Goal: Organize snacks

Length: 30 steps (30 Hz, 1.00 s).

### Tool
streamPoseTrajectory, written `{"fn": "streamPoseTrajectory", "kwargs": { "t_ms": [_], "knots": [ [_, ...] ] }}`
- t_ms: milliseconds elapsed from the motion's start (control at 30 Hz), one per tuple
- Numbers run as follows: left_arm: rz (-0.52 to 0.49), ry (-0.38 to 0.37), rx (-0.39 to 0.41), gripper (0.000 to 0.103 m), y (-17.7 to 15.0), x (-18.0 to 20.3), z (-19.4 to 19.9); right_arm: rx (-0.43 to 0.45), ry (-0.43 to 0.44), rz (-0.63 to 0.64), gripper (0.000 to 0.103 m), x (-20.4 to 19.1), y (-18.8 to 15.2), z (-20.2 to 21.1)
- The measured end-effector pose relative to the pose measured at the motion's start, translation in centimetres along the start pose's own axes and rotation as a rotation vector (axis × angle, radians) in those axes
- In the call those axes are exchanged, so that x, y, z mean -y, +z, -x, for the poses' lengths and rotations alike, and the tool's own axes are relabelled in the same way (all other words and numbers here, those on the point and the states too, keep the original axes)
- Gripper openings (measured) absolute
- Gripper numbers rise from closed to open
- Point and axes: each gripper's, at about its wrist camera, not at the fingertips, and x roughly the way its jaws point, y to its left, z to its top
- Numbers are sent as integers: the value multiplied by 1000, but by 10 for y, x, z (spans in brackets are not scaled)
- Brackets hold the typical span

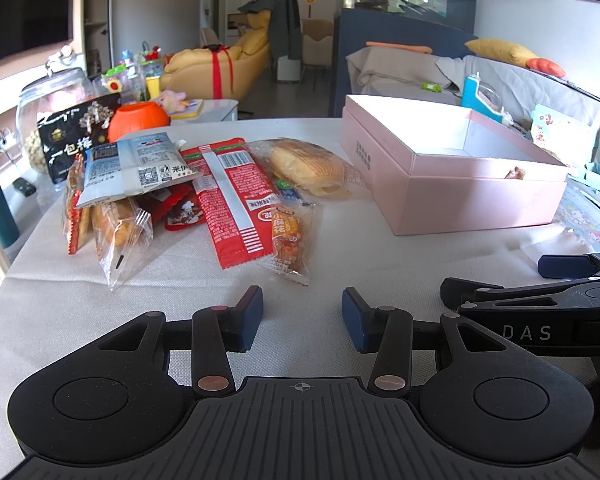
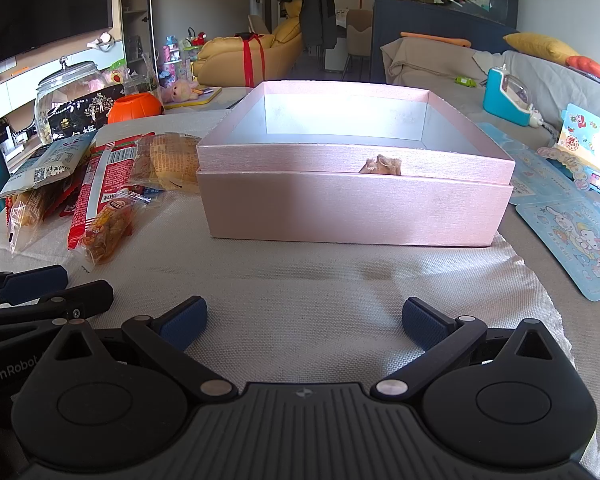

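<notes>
Left wrist view shows my left gripper (image 1: 302, 318) partly open and empty, snack pile (image 1: 188, 192) ahead-left, pink box (image 1: 452, 184) ahead-right: nothing packed yet, so I judge the next move is grasping the nearest twist-snack packet (image 1: 290, 236).

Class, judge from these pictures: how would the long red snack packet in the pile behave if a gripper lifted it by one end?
The long red snack packet looks like thin, flat film, so it would probably droop. It seems light for its length. It overlaps the small orange snack bag, so lifting may drag that neighbour along.
</notes>
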Motion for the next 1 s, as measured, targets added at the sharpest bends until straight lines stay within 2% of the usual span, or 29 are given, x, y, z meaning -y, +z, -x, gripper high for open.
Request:
{"fn": "streamPoseTrajectory", "kwargs": {
  "t_ms": [700,800,867,933,1000],
  "knots": [
    [4,-10,-1,49,1,-2,1,0,0,-1,103,-1,1,-1],
    [1,-83,-32,47,7,-15,0,-12,5,5,103,-1,1,-1],
    [37,-129,-64,46,15,-31,1,-72,26,25,103,-1,8,-2],
    [87,-134,-70,45,24,-49,3,-99,31,15,103,0,9,-4],
    [114,-103,-46,45,33,-64,8,-115,27,12,103,-1,11,-4]
  ]
}}
